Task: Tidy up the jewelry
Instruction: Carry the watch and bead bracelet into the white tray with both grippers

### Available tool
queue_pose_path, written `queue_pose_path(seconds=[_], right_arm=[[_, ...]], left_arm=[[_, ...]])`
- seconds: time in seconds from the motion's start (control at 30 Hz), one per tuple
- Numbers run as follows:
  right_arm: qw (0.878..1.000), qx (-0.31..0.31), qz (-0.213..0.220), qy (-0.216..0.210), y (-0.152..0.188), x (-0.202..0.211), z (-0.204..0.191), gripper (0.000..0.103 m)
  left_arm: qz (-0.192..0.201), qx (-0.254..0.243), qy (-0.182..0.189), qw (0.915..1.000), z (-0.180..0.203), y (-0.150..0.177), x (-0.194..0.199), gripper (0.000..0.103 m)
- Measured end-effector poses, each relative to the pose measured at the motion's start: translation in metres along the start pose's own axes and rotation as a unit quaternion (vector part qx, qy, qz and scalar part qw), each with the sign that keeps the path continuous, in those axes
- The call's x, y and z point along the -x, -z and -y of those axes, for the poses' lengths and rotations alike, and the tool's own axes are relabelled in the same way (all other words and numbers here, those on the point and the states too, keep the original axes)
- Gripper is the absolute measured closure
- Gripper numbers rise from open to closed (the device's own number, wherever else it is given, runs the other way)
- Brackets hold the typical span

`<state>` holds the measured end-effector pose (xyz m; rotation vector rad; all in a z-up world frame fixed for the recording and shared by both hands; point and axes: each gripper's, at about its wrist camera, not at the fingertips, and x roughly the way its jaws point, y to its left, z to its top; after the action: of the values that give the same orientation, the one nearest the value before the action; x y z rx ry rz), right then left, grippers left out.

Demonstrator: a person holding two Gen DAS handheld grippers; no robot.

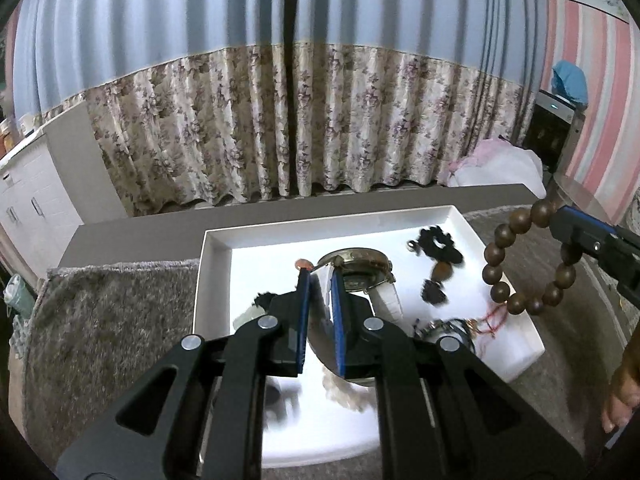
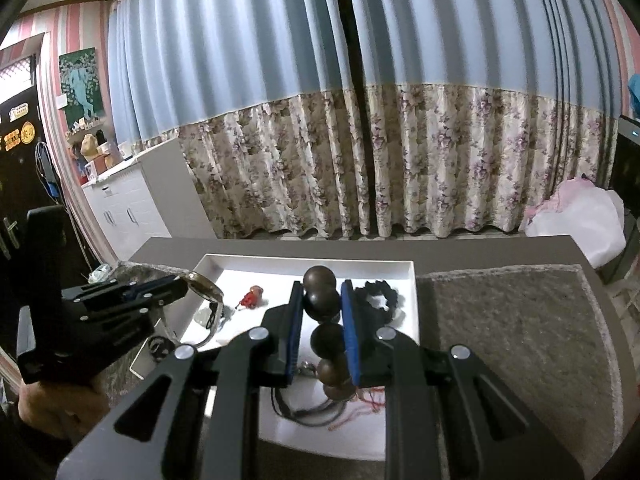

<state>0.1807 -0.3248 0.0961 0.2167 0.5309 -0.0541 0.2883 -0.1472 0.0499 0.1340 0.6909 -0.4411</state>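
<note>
My left gripper [image 1: 320, 276] is shut on a wristwatch [image 1: 356, 268] with a metal case and a white strap, held above the white tray [image 1: 320, 224]. In the right wrist view the left gripper [image 2: 182, 284] comes in from the left with the watch [image 2: 204, 286] hanging from its tips. My right gripper [image 2: 322, 286] is shut on a bracelet of brown wooden beads [image 2: 320, 300]. In the left wrist view that bracelet [image 1: 532, 264] dangles as a loop from the right gripper [image 1: 558, 216] over the tray's right edge.
In the tray [image 2: 304, 260] lie a black scrunchie [image 2: 378, 294], a small red piece [image 2: 250, 298], dark cords [image 2: 304, 408] and other small jewelry. Grey fuzzy mats [image 1: 112, 320] [image 2: 512, 340] flank the tray on the table. Flowered curtains hang behind it.
</note>
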Motion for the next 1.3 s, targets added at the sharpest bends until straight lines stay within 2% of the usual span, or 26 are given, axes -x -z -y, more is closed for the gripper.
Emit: queue_pose_path(seconds=[0.13,0.47,0.63,1.03,1.3], right_arm=[[1.000,0.002,-0.005,-0.003,-0.003,-0.017,-0.003,0.084],[1.000,0.007,-0.024,0.012,0.004,-0.052,0.001,0.084],[0.999,0.008,-0.029,0.032,0.009,-0.062,0.006,0.084],[0.998,0.008,-0.049,0.044,0.021,-0.077,0.013,0.084],[0.992,0.013,-0.084,0.092,0.030,-0.094,0.031,0.084]], left_arm=[[-0.002,0.013,-0.013,0.9998,-0.007,-0.005,-0.015,0.094],[-0.025,0.029,-0.005,0.9992,-0.009,0.007,-0.051,0.094],[-0.023,0.033,-0.005,0.9992,-0.007,0.007,-0.053,0.094],[-0.029,0.047,-0.011,0.9984,-0.011,0.017,-0.066,0.096],[-0.033,0.049,-0.029,0.9979,-0.019,0.019,-0.071,0.097]])
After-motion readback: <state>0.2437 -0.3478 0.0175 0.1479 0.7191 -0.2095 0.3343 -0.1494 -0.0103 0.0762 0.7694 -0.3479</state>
